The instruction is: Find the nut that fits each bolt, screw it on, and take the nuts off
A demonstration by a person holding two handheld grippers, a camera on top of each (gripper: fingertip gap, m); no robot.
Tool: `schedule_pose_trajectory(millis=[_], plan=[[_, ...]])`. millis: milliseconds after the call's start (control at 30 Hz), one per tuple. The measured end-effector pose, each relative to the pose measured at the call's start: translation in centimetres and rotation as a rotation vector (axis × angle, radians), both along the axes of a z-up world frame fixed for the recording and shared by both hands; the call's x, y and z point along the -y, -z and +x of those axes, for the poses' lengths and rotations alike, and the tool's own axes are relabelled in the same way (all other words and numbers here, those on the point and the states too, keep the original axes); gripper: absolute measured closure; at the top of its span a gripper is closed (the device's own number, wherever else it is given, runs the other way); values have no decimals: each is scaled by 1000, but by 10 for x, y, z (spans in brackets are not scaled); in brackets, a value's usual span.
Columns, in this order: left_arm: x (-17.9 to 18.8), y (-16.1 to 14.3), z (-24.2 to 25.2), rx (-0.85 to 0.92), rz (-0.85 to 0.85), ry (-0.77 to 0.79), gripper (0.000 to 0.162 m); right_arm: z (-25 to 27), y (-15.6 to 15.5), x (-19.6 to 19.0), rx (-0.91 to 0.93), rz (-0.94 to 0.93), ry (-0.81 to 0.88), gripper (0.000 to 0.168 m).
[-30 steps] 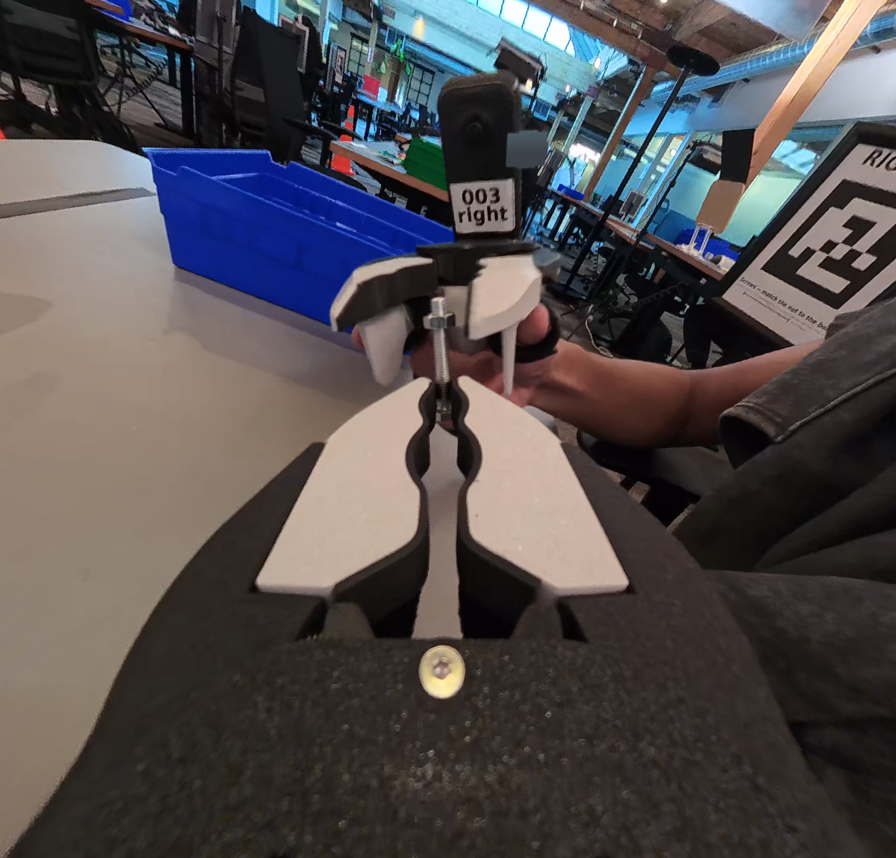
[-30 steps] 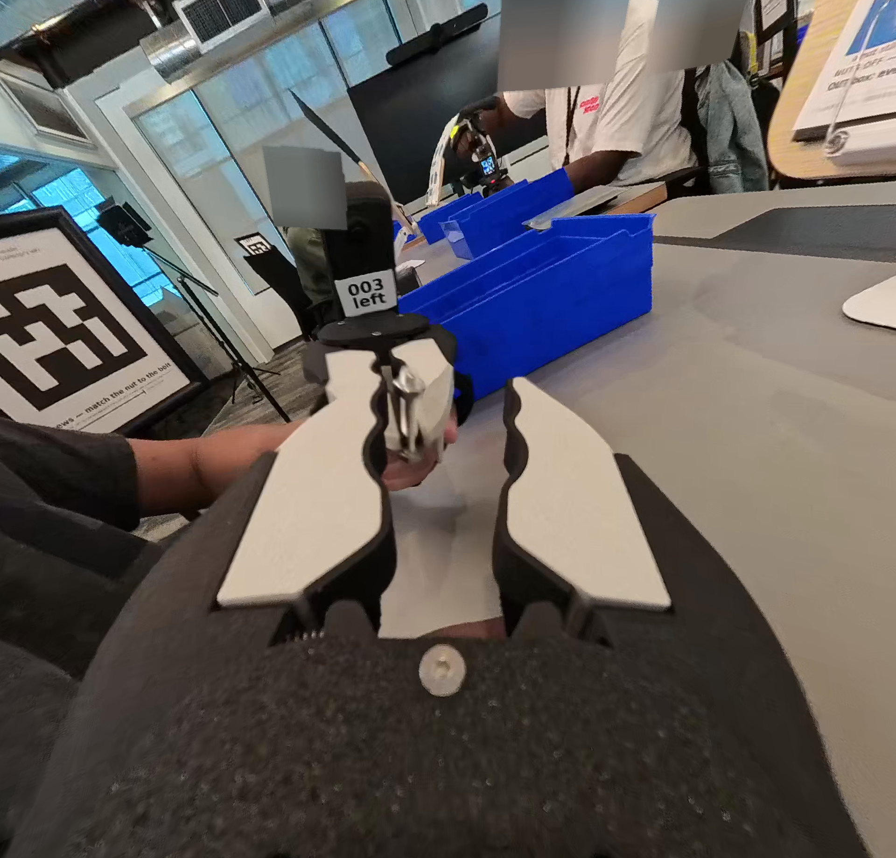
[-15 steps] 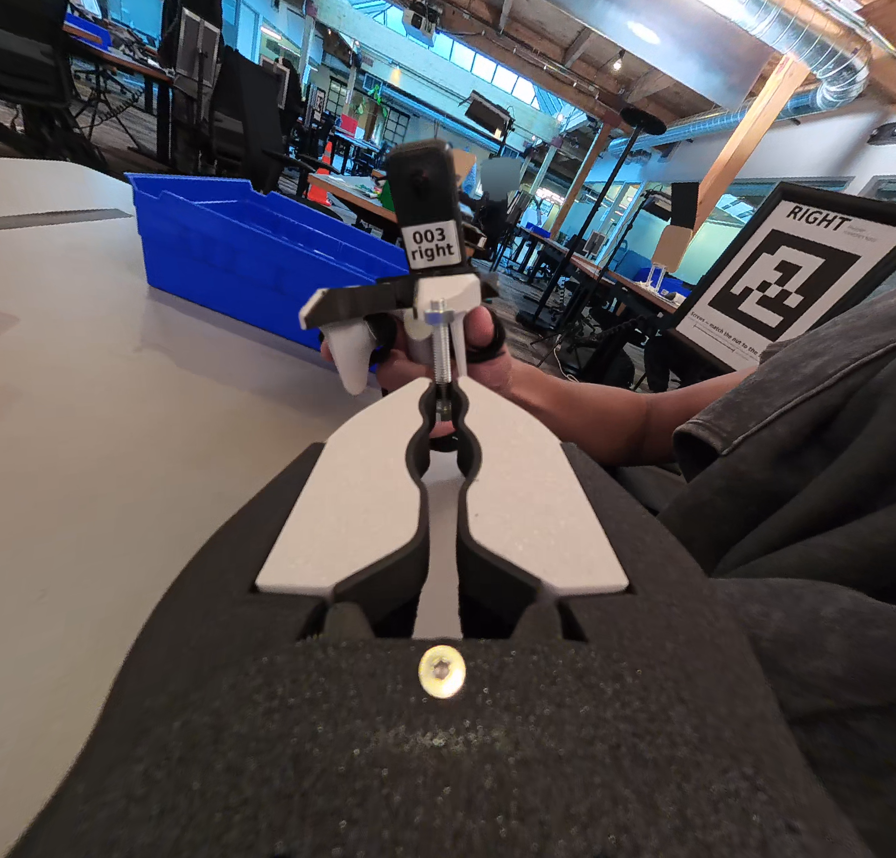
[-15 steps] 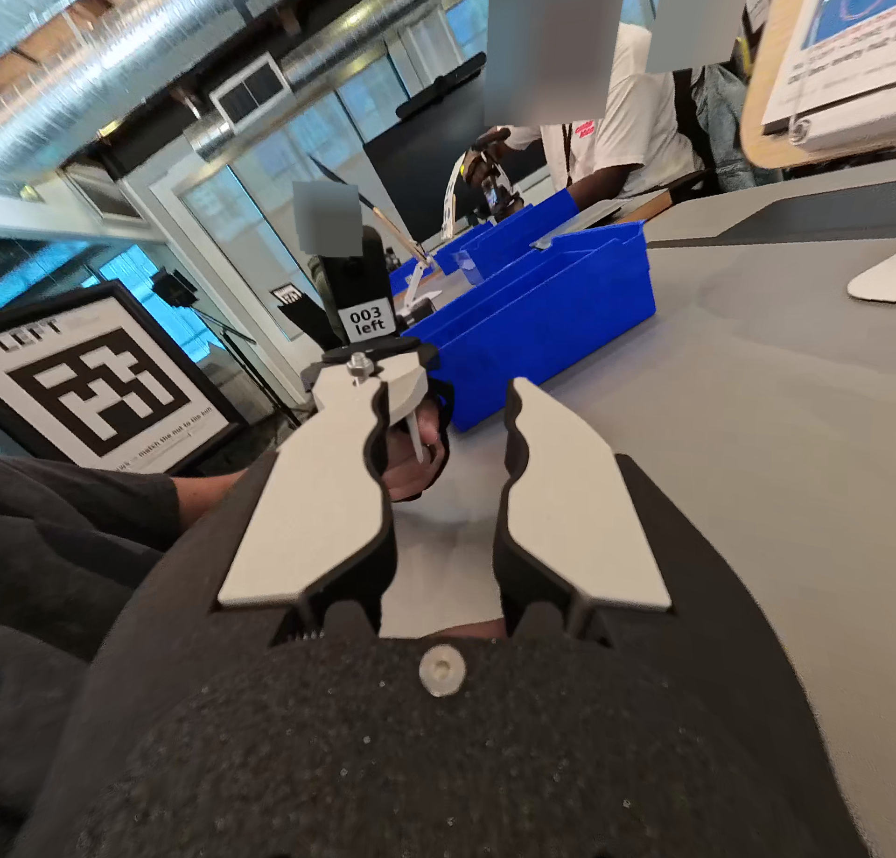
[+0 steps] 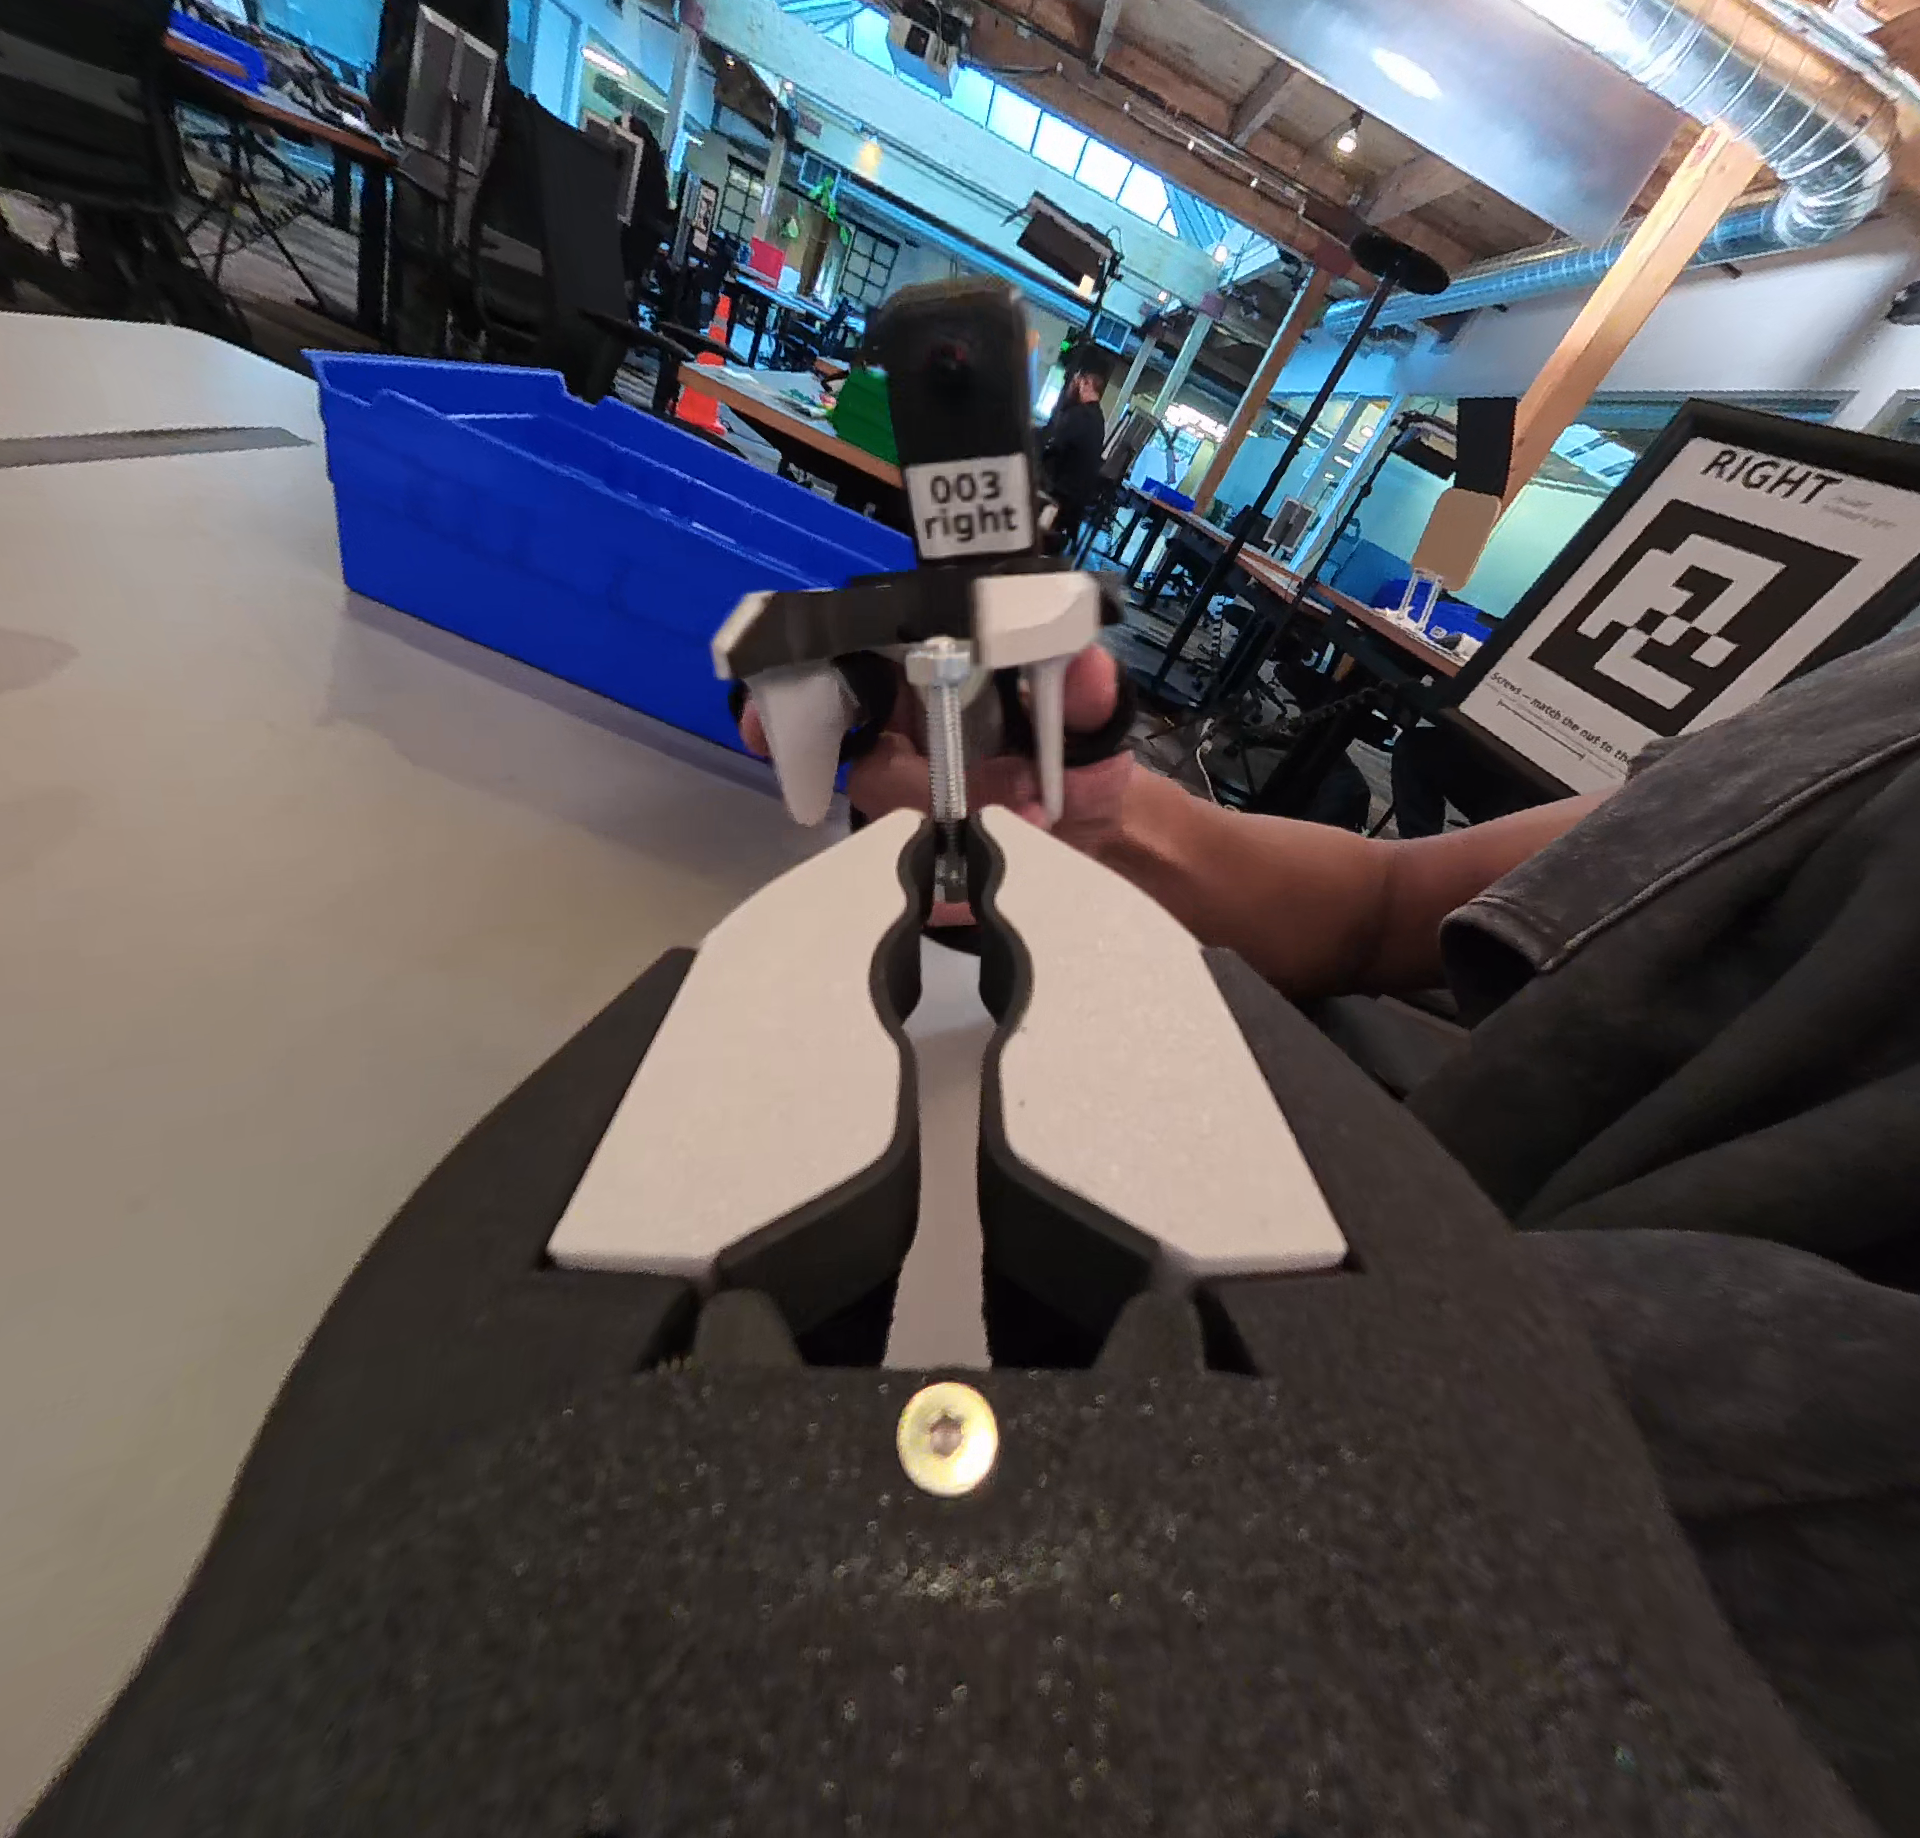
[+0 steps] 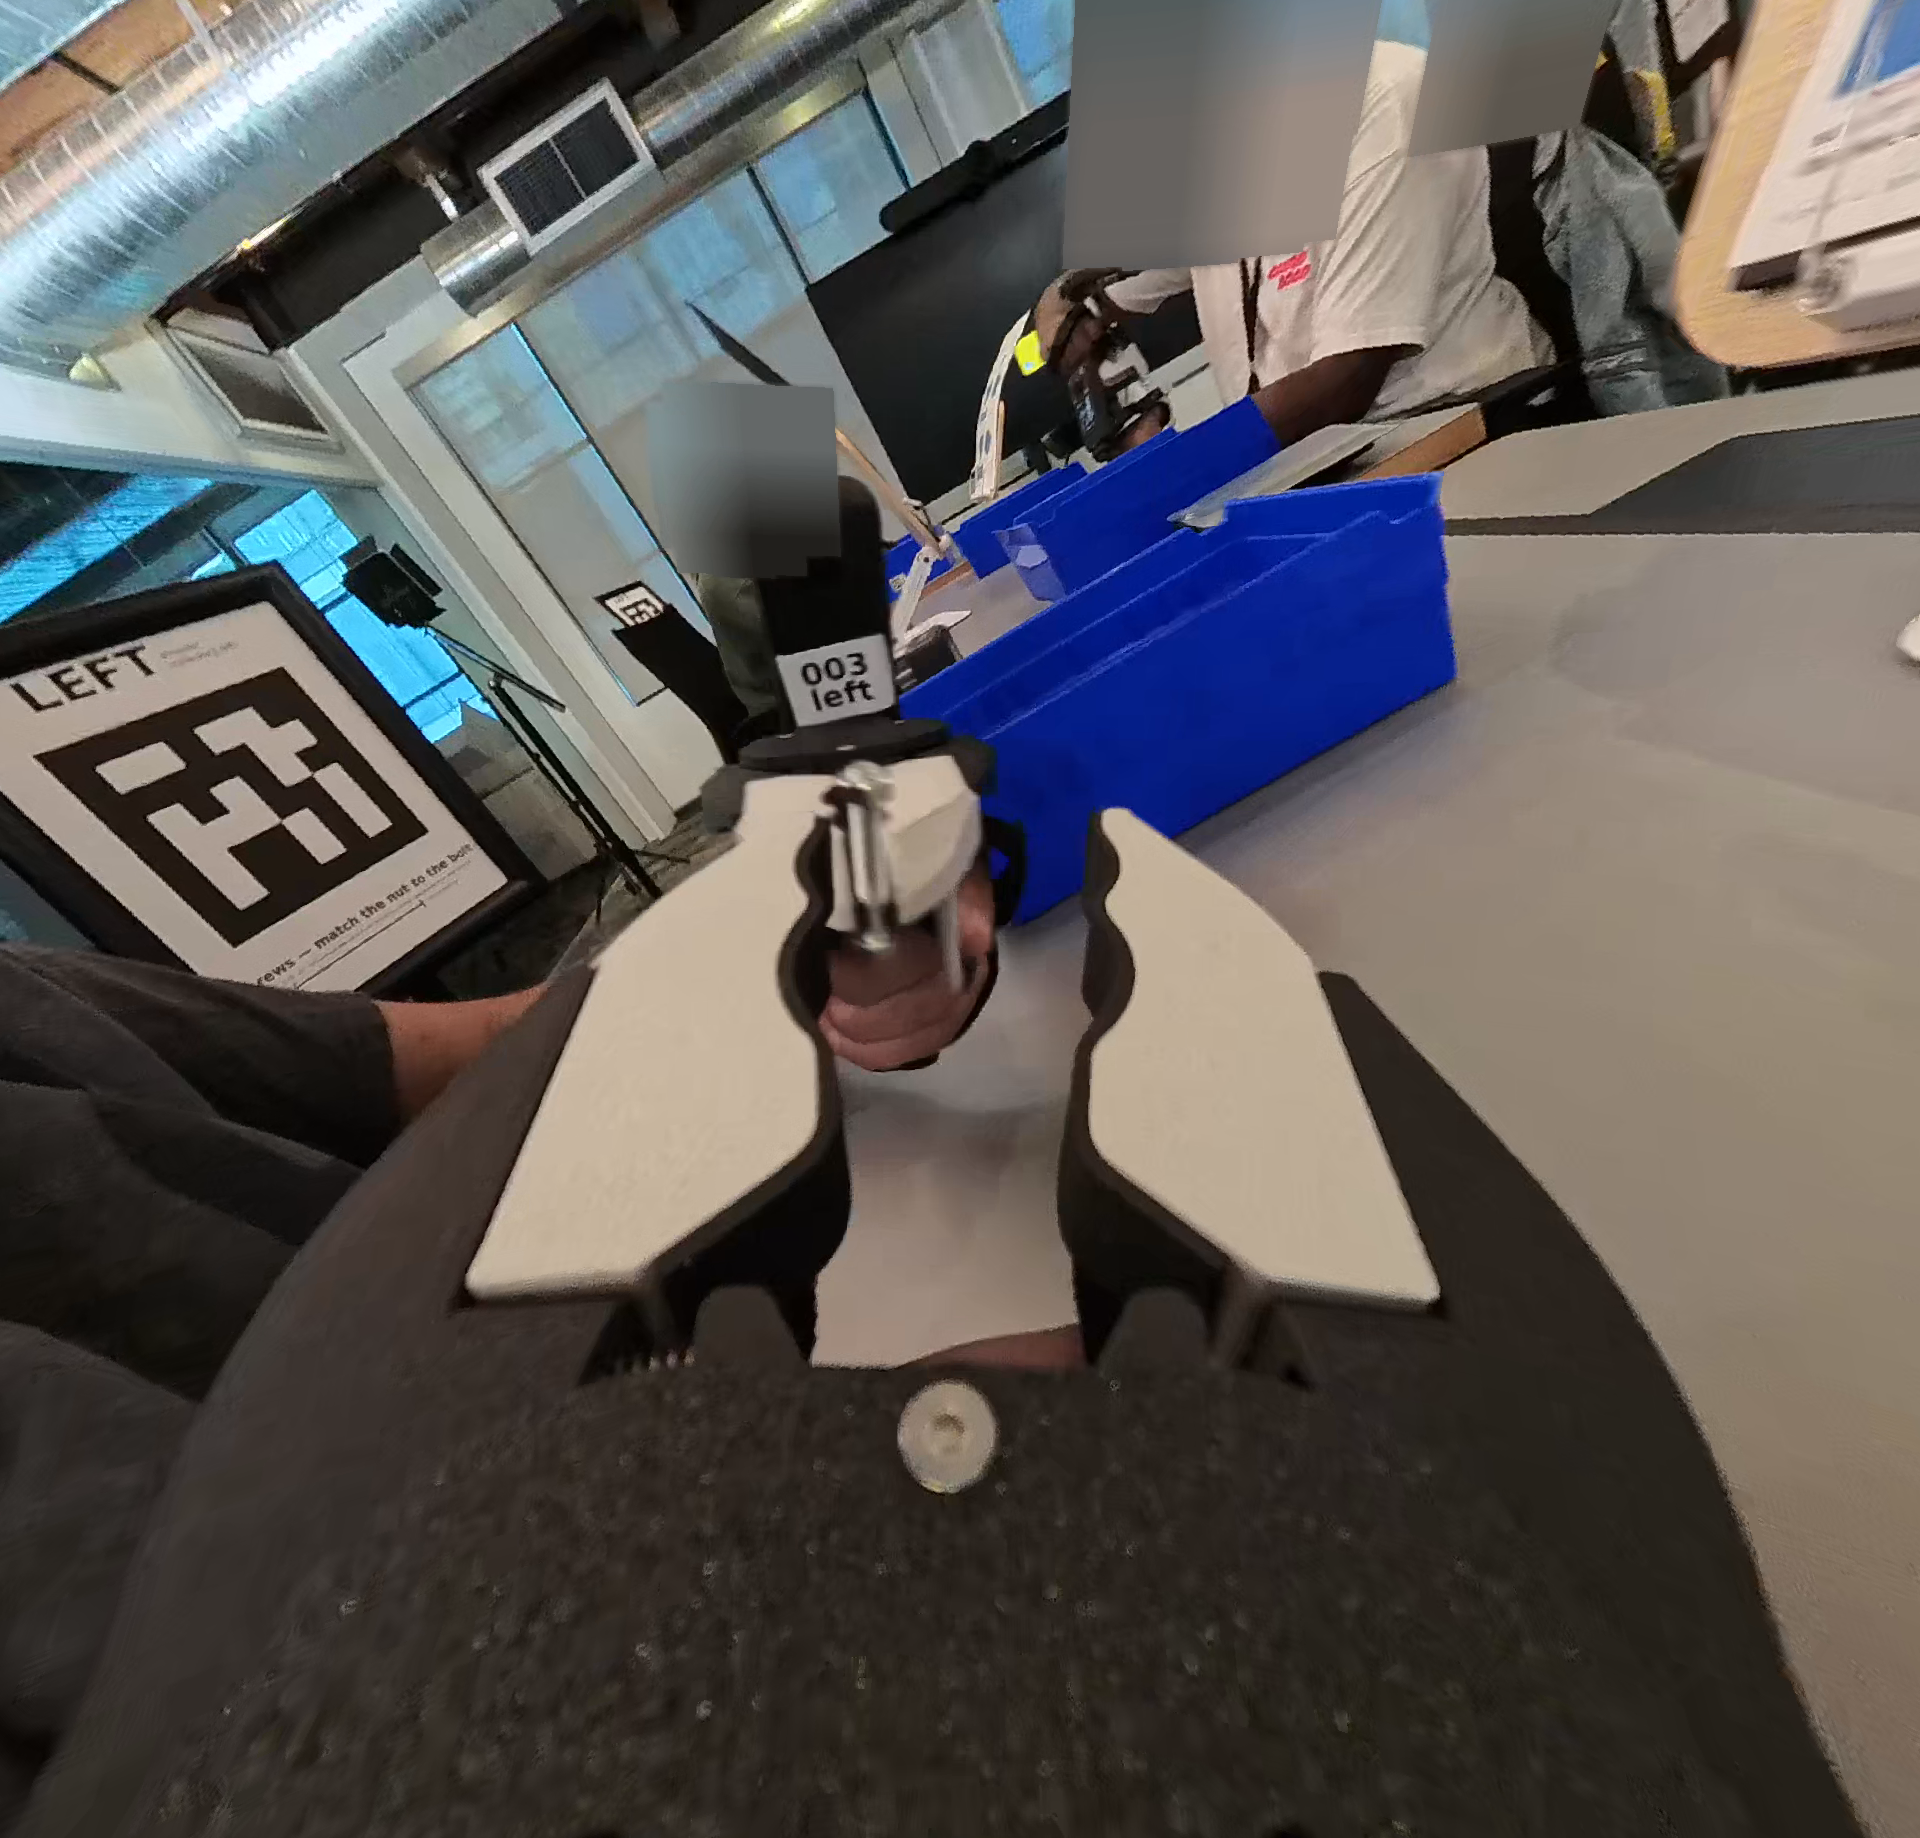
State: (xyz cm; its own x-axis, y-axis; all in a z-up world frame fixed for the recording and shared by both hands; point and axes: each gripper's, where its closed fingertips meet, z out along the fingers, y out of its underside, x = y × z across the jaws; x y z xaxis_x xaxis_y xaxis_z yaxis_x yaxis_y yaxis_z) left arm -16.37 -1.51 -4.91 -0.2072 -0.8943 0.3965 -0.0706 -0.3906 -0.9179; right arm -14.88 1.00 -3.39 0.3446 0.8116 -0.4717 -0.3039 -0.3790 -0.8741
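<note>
Steel, threaded and slim, bolt [image 5: 948, 739] pinched at its lower end in closed left claw [image 5: 951, 858], nut [image 5: 938, 662] at top, just ahead between wide-open, empty right claw [image 6: 951, 879]; could slip or tilt on smooth pads; grey matte bench [image 5: 260, 853] beneath.

left gripper [image 5: 951, 858] is sitting with its white fingers [image 5: 790, 1061] drawn nearly together, only a thin slit showing between the tips, pointing forward and slightly up. right gripper [image 6: 951, 895] is facing it with jaws spread wide, fingers [image 6: 1236, 1082] well apart. the two grippers are pointing at each other, tips close. the hand [image 5: 1049, 780] on the right gripper is wrapping the handle, bare forearm emerging from a dark sleeve.
</note>
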Motion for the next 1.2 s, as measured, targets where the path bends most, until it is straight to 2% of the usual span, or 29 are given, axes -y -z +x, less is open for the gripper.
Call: schedule_pose_trajectory(millis=[133, 267, 333, 567, 733, 933, 1100, 1200], plan=[[7, 1, 4, -10, 13, 26, 157, -17, -9, 7, 27, 36, -31, 122], [9, -9, 0, 26, 4, 39, 157, 8, 2, -2, 48, 16, 45, 126], [6, -6, -1, 9, 22, 23, 157, 20, -3, -3, -29, -6, 51, 127], [11, 1, 6, -19, 24, 42, 157, -14, -5, 7, 63, 44, 10, 125], [7, -5, -1, 2, 27, 17, 157, 19, 0, -2, -1, -3, 62, 126], [14, 3, 8, -28, 40, 45, 157, -19, -7, 12, 71, 55, -5, 124], [14, -5, 3, 4, 34, 49, 157, 10, 3, 4, 38, 9, 45, 125], [12, 1, 3, -10, 26, 42, 157, 12, -2, 7, 16, 16, 41, 125]])
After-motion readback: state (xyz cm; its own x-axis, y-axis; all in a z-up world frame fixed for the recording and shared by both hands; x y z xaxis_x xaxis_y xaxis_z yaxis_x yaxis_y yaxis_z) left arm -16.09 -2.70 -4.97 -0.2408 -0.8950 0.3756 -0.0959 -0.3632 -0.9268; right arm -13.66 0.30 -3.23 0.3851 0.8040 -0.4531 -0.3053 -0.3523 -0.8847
